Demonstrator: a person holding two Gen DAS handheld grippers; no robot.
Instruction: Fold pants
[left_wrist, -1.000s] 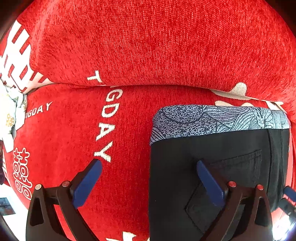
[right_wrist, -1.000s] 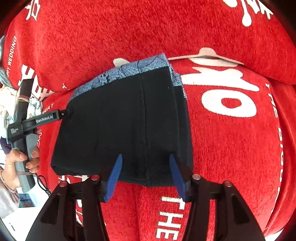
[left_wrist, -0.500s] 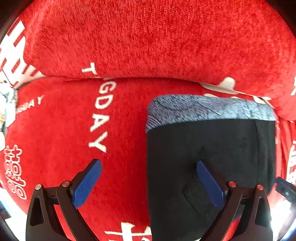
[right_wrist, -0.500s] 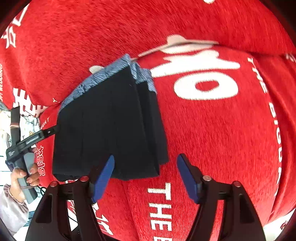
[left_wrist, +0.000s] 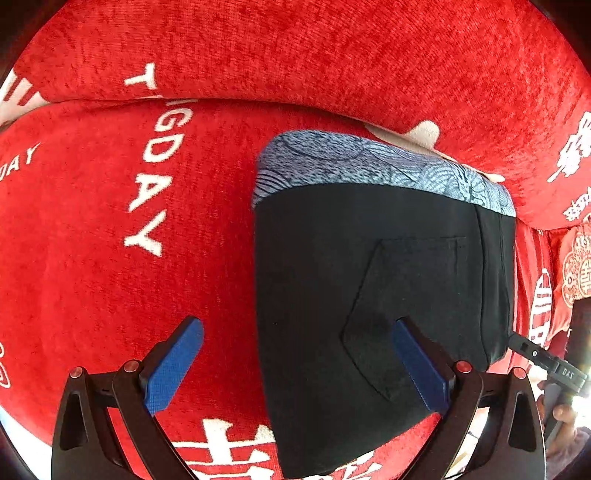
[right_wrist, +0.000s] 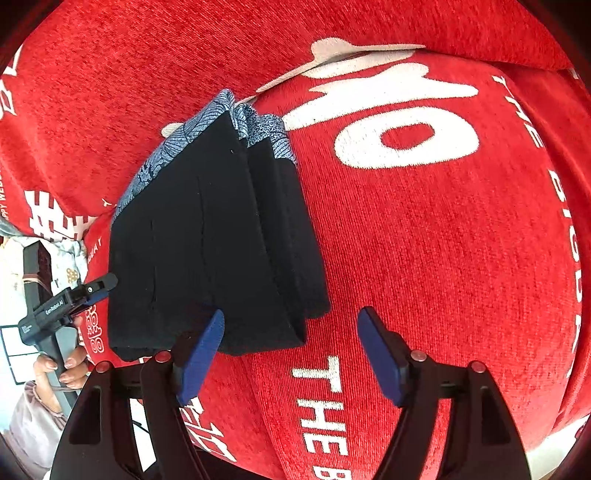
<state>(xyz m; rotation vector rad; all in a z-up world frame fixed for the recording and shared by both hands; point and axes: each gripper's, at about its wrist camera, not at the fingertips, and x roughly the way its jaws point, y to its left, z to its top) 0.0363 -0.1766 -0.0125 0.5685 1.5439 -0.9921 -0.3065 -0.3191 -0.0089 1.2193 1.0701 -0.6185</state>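
The black pants (left_wrist: 369, 277) lie folded into a rectangle on the red sofa seat (left_wrist: 110, 277), their blue patterned waistband (left_wrist: 369, 166) against the backrest. My left gripper (left_wrist: 299, 354) hovers open over the pants' left edge, its right finger above the back pocket and its left finger above the red fabric. In the right wrist view the same pants (right_wrist: 207, 240) show stacked layers along their right side. My right gripper (right_wrist: 291, 343) is open at their near right corner, with nothing pressed between its pads. The left gripper (right_wrist: 103, 282) shows at the pants' left side.
The red backrest (left_wrist: 295, 55) with white lettering rises just behind the waistband. A red patterned cushion (left_wrist: 576, 266) lies to the right. A hand (right_wrist: 70, 369) grips the left tool's handle beside white patterned cloth (right_wrist: 62, 258). Bare seat (right_wrist: 424, 240) stretches right of the pants.
My right gripper's jaws have widened and it has shifted right, off the pants' front edge to their near right corner. The left gripper stays open and has tipped further down over the pants.
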